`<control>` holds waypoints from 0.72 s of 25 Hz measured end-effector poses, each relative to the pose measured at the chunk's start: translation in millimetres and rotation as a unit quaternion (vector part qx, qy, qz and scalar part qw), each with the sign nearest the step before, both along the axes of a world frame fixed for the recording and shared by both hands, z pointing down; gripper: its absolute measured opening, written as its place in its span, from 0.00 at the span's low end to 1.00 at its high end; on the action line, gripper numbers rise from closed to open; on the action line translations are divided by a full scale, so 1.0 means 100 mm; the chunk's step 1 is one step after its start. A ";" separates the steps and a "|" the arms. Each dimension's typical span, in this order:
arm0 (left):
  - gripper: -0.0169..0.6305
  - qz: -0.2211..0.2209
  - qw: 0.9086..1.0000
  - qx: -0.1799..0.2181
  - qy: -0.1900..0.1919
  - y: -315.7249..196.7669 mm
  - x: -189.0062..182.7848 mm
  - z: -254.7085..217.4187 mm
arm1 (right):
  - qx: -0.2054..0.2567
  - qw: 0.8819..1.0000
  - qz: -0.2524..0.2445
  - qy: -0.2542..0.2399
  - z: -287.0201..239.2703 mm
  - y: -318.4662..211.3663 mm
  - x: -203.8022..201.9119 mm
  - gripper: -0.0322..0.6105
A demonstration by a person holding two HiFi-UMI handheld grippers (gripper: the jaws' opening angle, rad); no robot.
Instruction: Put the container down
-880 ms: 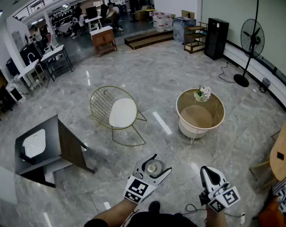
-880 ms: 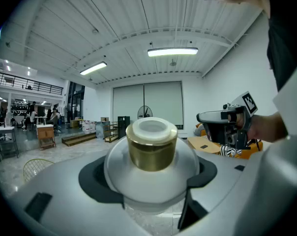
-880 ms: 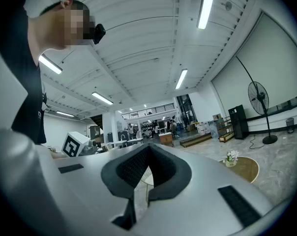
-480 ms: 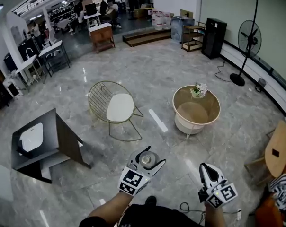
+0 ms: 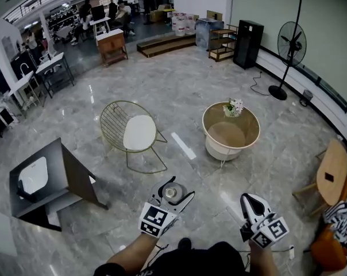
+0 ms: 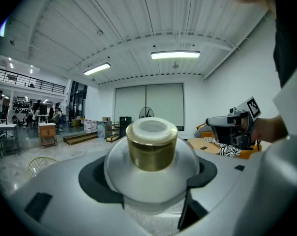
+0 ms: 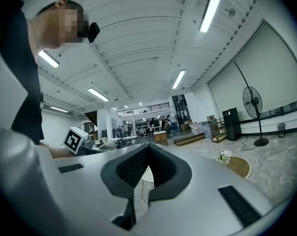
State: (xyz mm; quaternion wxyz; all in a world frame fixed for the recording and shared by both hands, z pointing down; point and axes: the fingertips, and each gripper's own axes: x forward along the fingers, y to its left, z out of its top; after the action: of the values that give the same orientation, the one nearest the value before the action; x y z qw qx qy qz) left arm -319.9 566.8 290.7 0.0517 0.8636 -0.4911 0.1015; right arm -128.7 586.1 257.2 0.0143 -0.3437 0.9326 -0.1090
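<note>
My left gripper (image 5: 172, 193) is held over the marble floor in the head view, its jaws spread wide and shut on the container (image 5: 171, 192). This is a small round pale jar (image 6: 152, 146) with a gold collar and a white cap, standing upright between the dark pads (image 6: 92, 181). My right gripper (image 5: 249, 203) hangs to the right of it. Its jaws meet at the tip (image 7: 147, 151) with nothing in them. The right gripper (image 6: 232, 130) also shows at the right of the left gripper view.
A round wooden table (image 5: 251, 132) with a small pot of white flowers (image 5: 233, 107) stands ahead on the right. A gold wire chair (image 5: 133, 134) is ahead on the left, a dark cabinet (image 5: 47, 180) at the left. A wooden chair (image 5: 331, 177) and a fan (image 5: 289, 45) are at the right.
The whole scene has slid a little left and down in the head view. Both grippers keep their places and their grip; the container is still in the left one.
</note>
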 end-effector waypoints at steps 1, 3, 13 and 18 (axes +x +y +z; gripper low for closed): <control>0.56 0.003 1.000 0.003 -0.004 -0.01 -0.03 0.00 | -0.001 1.000 0.000 -0.005 -0.01 -0.01 -0.03 0.07; 0.56 0.002 1.000 0.006 -0.005 -0.04 -0.12 0.00 | -0.005 1.000 -0.004 -0.016 -0.03 -0.03 -0.14 0.07; 0.56 0.000 1.000 -0.010 0.016 -0.05 -0.20 0.13 | 0.002 0.999 -0.019 -0.034 -0.16 -0.07 -0.34 0.09; 0.56 0.004 1.000 -0.011 0.006 -0.17 -0.07 0.15 | -0.009 0.998 -0.008 -0.061 -0.07 -0.19 -0.14 0.08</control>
State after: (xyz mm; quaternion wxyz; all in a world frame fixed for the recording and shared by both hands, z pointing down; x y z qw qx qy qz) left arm -326.9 549.4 306.0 0.0640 0.8657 -0.4859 0.1020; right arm -143.1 567.2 250.6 0.0669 -0.3291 0.9318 -0.1379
